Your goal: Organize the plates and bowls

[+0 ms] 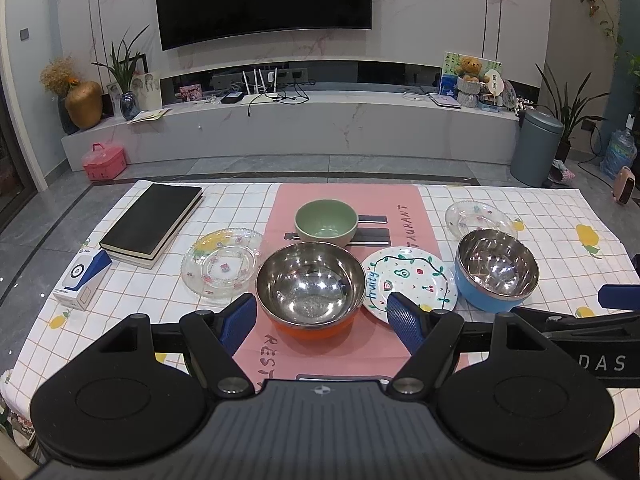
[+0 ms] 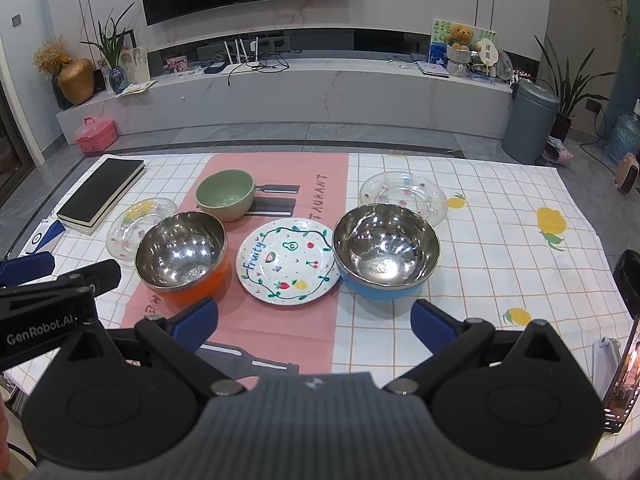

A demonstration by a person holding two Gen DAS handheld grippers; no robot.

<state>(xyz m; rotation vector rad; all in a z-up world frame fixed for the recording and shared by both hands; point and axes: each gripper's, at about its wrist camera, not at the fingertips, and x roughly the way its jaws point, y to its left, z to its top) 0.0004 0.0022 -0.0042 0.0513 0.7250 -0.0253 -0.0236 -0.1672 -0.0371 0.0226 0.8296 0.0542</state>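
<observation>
Both the left tongs (image 1: 322, 316) and the right tongs (image 2: 314, 326) hang released and empty above the near edge of the checked-cloth surface (image 2: 500, 248). The steel bowl with the orange shell (image 1: 310, 290) sits just ahead of the left tongs, beside the white painted "Fruity" plate (image 2: 286, 266). The steel bowl with the blue shell (image 2: 386, 252) stands right of that plate, the green ceramic bowl (image 1: 326, 222) behind, and a clear glass flowered plate (image 1: 222, 264) lies at each side.

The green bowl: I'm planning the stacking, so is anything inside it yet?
No, the green bowl shows a bare inside and stands alone on the pink mat.
</observation>
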